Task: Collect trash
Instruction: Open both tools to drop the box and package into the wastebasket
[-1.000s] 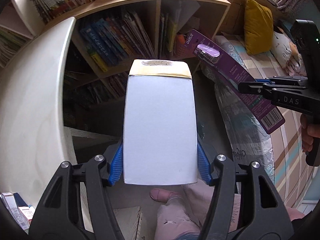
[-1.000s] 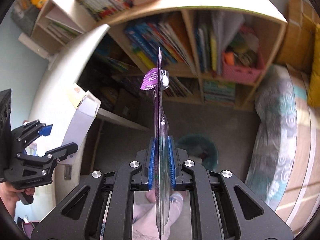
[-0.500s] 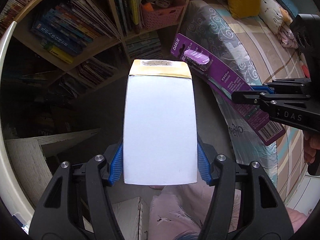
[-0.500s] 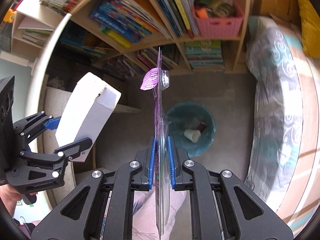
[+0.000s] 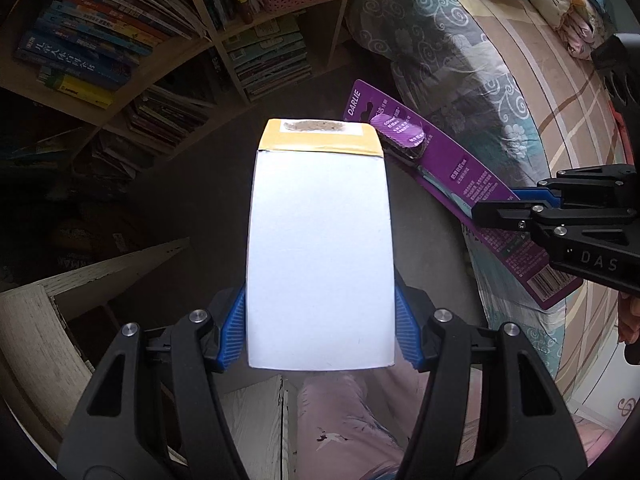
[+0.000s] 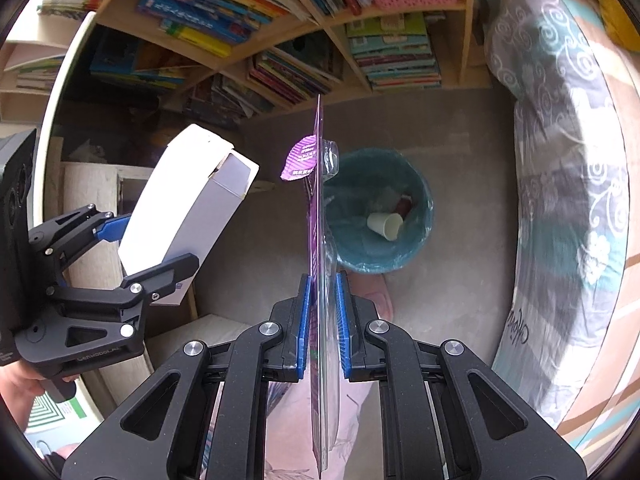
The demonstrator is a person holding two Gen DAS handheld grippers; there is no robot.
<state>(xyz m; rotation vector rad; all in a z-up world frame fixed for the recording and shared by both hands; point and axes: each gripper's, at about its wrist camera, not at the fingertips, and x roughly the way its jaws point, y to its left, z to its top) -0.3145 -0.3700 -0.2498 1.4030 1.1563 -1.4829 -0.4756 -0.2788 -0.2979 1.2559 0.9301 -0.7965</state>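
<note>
Both hands are loaded and the carry to the bin is the step in hand. The left gripper [image 5: 320, 330] clamps a white box [image 5: 320, 240] by its two side faces, the blue pads pressed flat against the card, with the box's taped brown flap pointing away from the camera. The right gripper [image 6: 322, 320] pinches a purple toothbrush pack [image 6: 318, 208] edge-on between its fingers, the thin card standing upright along the grip line. In the right wrist view a teal trash bin [image 6: 416, 248] stands on the floor beyond the pack, beside the bed [image 6: 560, 200] and in front of the bookshelf [image 6: 280, 40]; a paper cup [image 6: 385, 225] already lies inside it. The pack hangs roughly over the bin's near rim, while the box is held off to the left, not yet above the opening. The next move seems to call for bringing each item squarely over the bin's mouth, then loosening the fingers so it drops in; the wide box probably needs more care to clear the rim.
</note>
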